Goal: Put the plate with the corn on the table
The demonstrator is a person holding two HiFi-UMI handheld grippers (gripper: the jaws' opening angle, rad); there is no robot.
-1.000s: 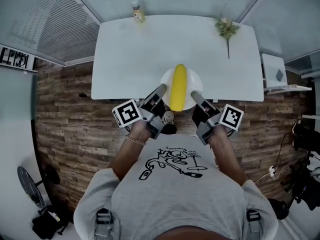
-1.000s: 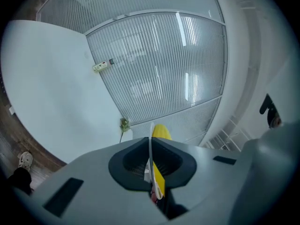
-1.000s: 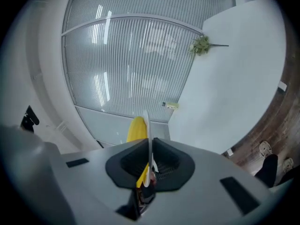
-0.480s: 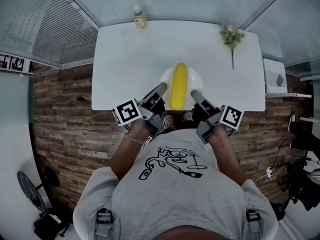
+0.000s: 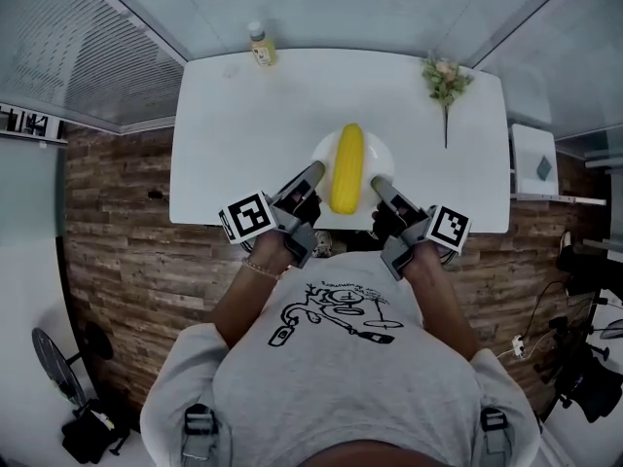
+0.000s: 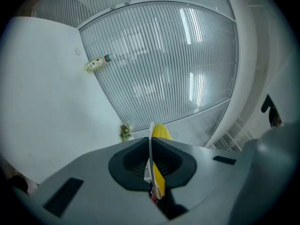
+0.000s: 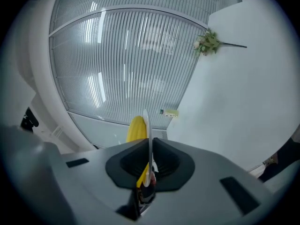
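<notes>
- At the bottom of the head view is the person in a grey T-shirt [image 5: 331, 358] with a black drawing on it, both forearms reaching up the frame over a wooden floor [image 5: 117, 222].
- The left gripper [image 5: 316, 171], just left of centre, has its jaws pressed together on the thin near-left rim of the plate [image 5: 382, 156]. In the left gripper view the rim [image 6: 151, 142] runs edge-on straight between the dark pads.
- The right gripper [image 5: 376, 183], just right of centre, is clamped the same way on the near-right rim. The right gripper view shows the white edge [image 7: 146, 125] pinched between its pads.
- The white plate sits between the two grippers at the frame's centre, over the near edge of the table [image 5: 243, 134]. Whether its underside touches the tabletop cannot be told.
- The yellow corn [image 5: 348, 168] lies lengthwise along the middle of the plate, pointing up the frame. It shows beyond the rim in the left gripper view [image 6: 161, 131] and the right gripper view [image 7: 137, 128].
- The white table fills the upper middle.
- A flower sprig [image 5: 443, 78] lies at the table's far right corner.
- A small bottle [image 5: 258, 45] with a yellow label stands at the far left edge.
</notes>
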